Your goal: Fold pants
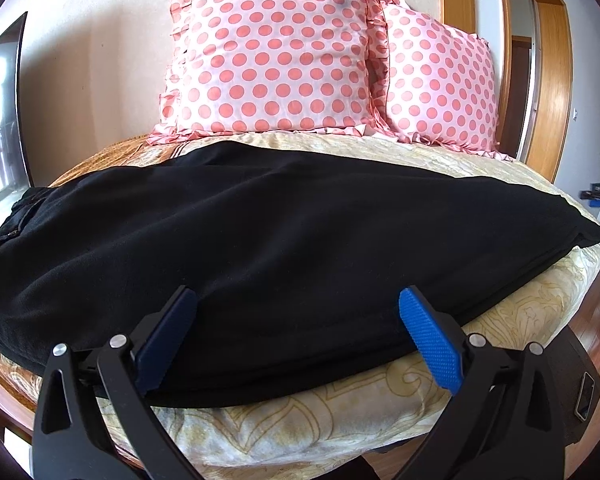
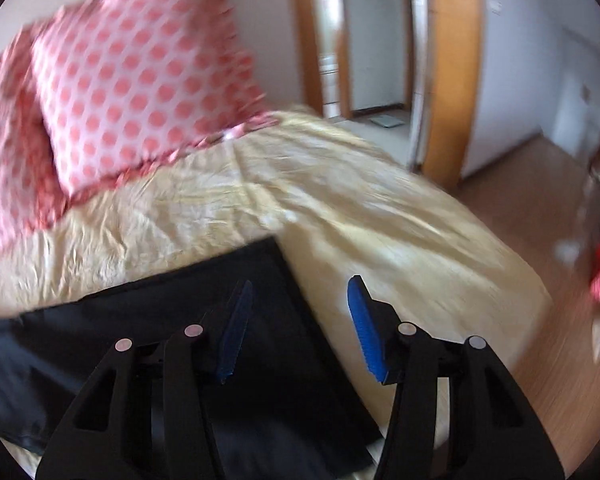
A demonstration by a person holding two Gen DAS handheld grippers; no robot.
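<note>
Lying flat on the bed point(image 1: 500, 312), black pants point(image 1: 260, 232), both claws spread wide.

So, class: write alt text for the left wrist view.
Black pants lie spread across a cream patterned bedspread, with the open left tool at their near edge. Two pink polka-dot pillows lean against the wall behind.

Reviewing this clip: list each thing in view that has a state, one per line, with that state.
black pants: lying flat on the bed, legs stacked, not yet folded across
left gripper: open, empty
right gripper: open, empty
polka-dot pillows: propped upright against the wall
bedspread: spread, wrinkled
</note>
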